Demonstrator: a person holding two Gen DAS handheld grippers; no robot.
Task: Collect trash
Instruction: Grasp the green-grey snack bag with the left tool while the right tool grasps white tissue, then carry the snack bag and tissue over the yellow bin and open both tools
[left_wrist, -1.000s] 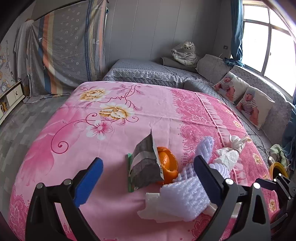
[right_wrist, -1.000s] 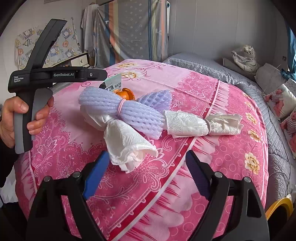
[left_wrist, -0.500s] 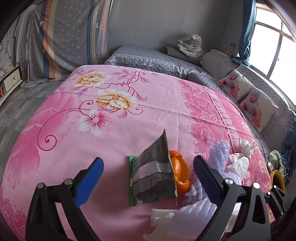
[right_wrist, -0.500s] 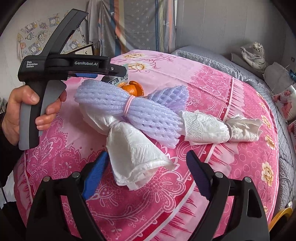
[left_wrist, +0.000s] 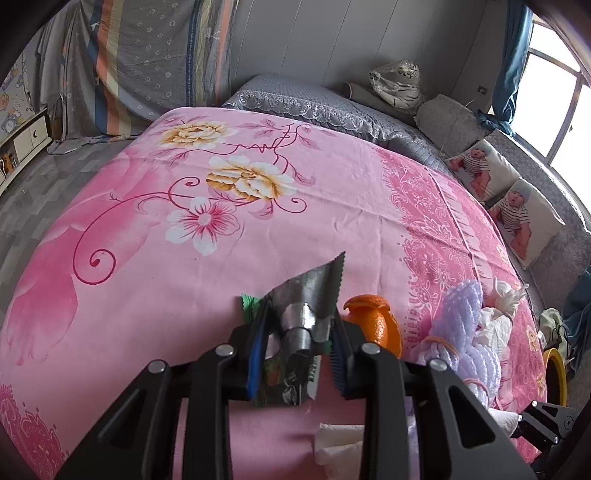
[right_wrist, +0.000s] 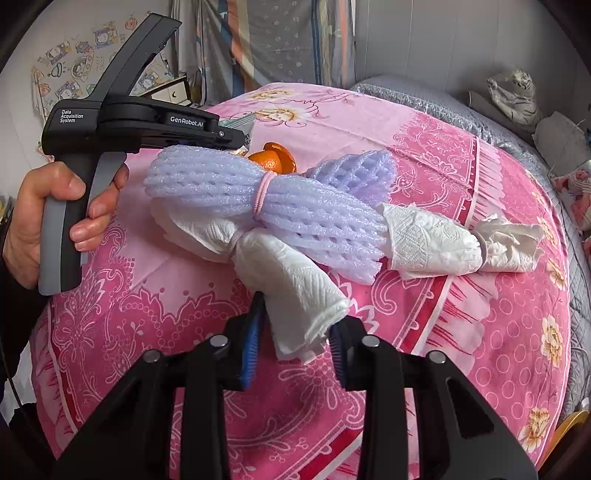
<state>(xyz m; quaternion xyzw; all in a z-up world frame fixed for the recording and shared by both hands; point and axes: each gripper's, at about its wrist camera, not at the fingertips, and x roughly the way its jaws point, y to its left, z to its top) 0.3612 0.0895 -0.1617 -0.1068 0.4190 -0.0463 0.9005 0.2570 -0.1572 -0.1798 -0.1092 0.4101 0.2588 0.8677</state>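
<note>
Gripping now: my left gripper has clamped the crumpled silver wrapper, beside the orange peel on the pink bedspread.
Closing: my right gripper jaws pinch the white tissue bundle.
Writing: "GenRobot.AI", "Data Acquisition System"; wrapper print possibly unreadable.

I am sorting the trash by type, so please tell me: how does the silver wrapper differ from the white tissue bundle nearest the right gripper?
The silver wrapper is shiny, creased foil with a zigzag-cut edge; the white tissue bundle is soft, matte, embossed paper. The wrapper is loose and unbound; the tissue bundle is tied at its middle with a band. The left gripper is shut on the wrapper, while the right gripper is closing on the tissue bundle's end. Both lie on the pink bedsheet.
</note>
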